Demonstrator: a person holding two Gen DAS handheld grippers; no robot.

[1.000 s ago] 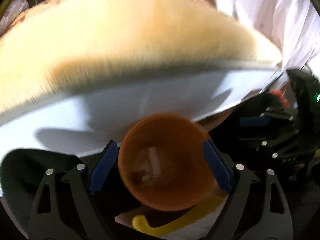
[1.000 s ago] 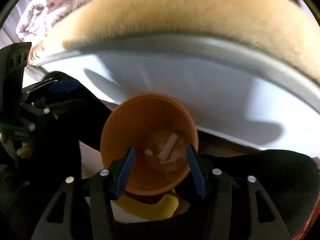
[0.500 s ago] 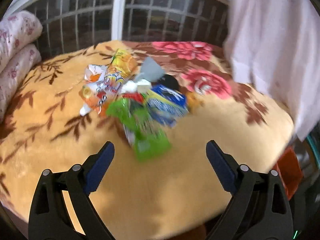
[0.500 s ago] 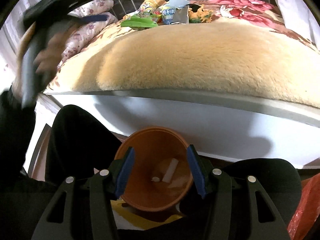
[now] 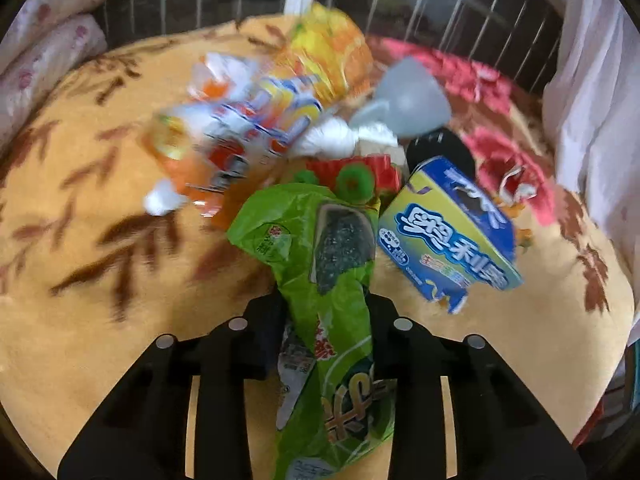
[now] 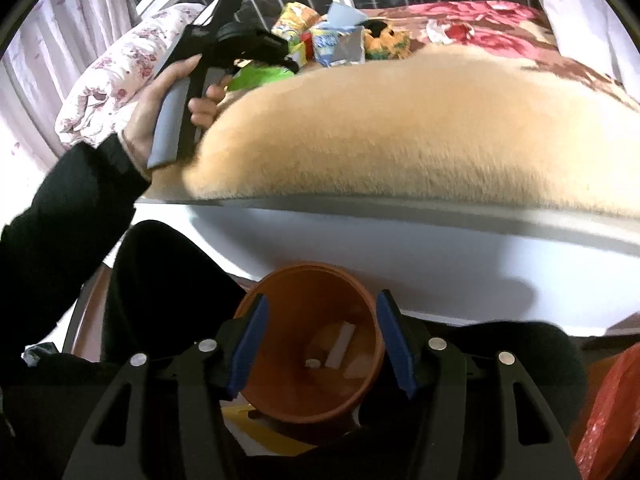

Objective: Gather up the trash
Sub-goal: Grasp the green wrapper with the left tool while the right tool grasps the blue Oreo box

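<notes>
Change: left hand-held gripper [image 5: 326,320] has swung from the orange bin up over the bed, and its jaws have just been closing, with the green wrapper [image 5: 320,280] between them.
Left grip: jaws together, pinching the green wrapper at its near, narrow part; the wrapper's long axis runs straight ahead along the fingers.
Right grip: right hand-held gripper [image 6: 318,340] clamped across the rim of the orange bin [image 6: 312,344], holding it below the bed edge.
Key relation: the bin sits low and back from the left hand-held gripper, past the bed [image 6: 400,128] edge; the left hand is the one carrying trash.
Remaining pile: blue box [image 5: 448,232] just right of the wrapper, more packets beyond it.
Judgement: next comes lifting the wrapper and carrying it back to the bin.
</notes>
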